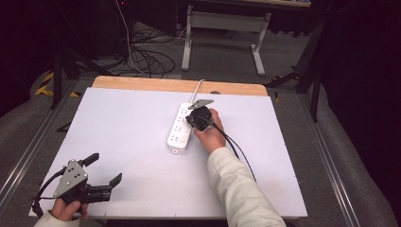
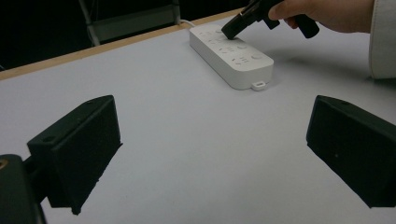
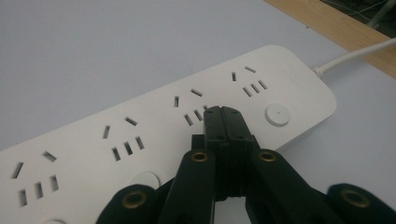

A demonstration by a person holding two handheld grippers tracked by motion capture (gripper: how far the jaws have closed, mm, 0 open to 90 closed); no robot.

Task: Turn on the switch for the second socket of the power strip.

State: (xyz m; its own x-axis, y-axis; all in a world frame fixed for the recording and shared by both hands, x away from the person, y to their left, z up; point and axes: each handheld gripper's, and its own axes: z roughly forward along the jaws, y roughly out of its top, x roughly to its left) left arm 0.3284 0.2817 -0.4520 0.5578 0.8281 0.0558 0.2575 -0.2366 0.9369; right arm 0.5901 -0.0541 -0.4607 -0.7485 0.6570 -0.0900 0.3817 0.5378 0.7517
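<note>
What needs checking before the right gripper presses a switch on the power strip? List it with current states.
1. Right gripper jaws closed together for pressing: ok.
2. Tip over a round button: not ok; it sits at the socket slots beside it.
3. Power strip flat on the white table: ok.
4. Sockets free of plugs: ok.
5. Left gripper open and well clear at the near left corner: ok.
6. Tip touching the strip's surface: cannot tell.
</note>
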